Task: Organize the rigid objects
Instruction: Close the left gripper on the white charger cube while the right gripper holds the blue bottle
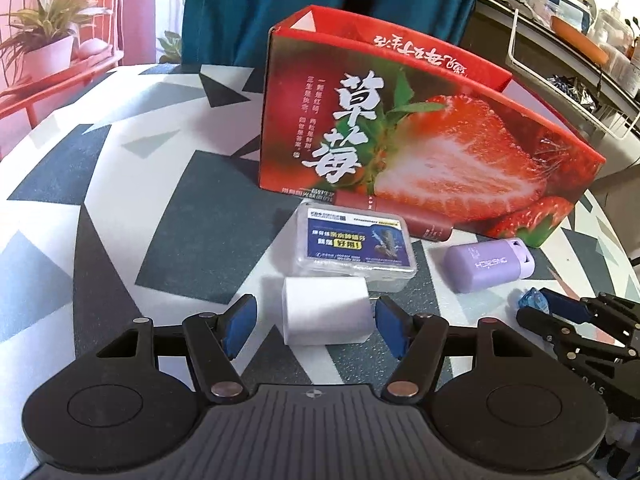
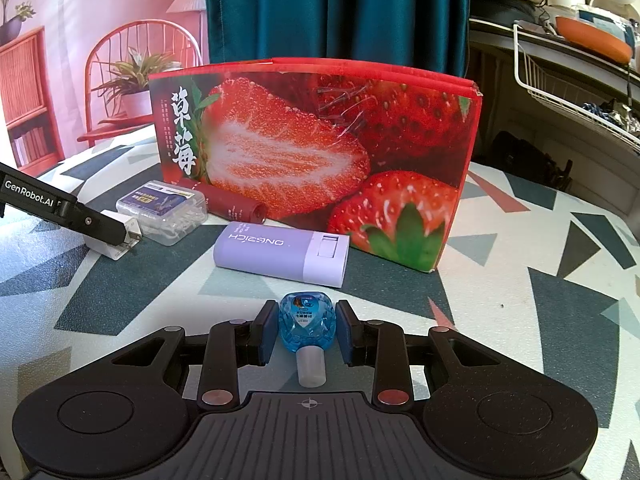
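Note:
A red strawberry box (image 1: pixel 420 136) stands open-topped at the back of the patterned table; it also shows in the right wrist view (image 2: pixel 320 152). In front of it lie a dark red tube (image 1: pixel 416 224), a clear floss-pick case (image 1: pixel 352 248), a lilac case (image 1: pixel 488 266) and a white charger plug (image 1: pixel 326 312). My left gripper (image 1: pixel 316 324) is open with its pads either side of the white plug, apart from it. My right gripper (image 2: pixel 306 332) is open around a small blue bottle (image 2: pixel 307 322) lying on the table, with small gaps to both pads.
A white wire rack (image 2: pixel 560 92) with clutter hangs at the right beyond the table. A teal curtain (image 2: pixel 336 8) hangs behind the box. A red chair with a potted plant (image 1: pixel 48 40) stands at the back left. The table edge curves away on both sides.

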The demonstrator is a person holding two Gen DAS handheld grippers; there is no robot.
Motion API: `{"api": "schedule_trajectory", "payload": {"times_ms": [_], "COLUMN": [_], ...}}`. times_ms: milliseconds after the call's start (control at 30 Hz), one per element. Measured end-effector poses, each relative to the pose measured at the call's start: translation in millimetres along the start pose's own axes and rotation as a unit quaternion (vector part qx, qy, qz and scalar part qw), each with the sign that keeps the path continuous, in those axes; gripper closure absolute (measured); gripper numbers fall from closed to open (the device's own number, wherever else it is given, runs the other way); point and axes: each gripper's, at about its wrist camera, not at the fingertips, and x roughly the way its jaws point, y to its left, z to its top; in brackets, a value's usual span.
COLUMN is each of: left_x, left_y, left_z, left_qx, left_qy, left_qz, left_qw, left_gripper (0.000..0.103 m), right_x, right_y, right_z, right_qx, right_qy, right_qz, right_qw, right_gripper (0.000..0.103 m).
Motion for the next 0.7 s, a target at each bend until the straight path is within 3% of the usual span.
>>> {"api": "schedule_trajectory", "payload": {"times_ms": [400, 533, 700], "left_x": [7.8, 4.2, 0.3], "left_y": [1.9, 6.4, 10.3], "left_z": [2.2, 2.0, -0.8], "left_qx": [-0.002, -0.005, -0.005], "left_qy": [-0.005, -0.010, -0.014], "left_qz": [0.005, -0.005, -0.005], "left_qw": [1.0000, 0.9999, 0.9999], "left_gripper": [0.035, 0.051, 0.052], "right_x": [-0.1, -0.1, -0.2], "right_y": [0.3, 0.2, 0.2], "right_z": [0.0, 0.2, 0.2], "right_qx": [0.000, 0.000, 0.000], "right_qy": [0.000, 0.000, 0.000], "right_qz": [0.000, 0.000, 0.000], "right_qw": [1.000, 1.000, 1.000], "right_gripper": [0.073, 0.073, 0.073]}}
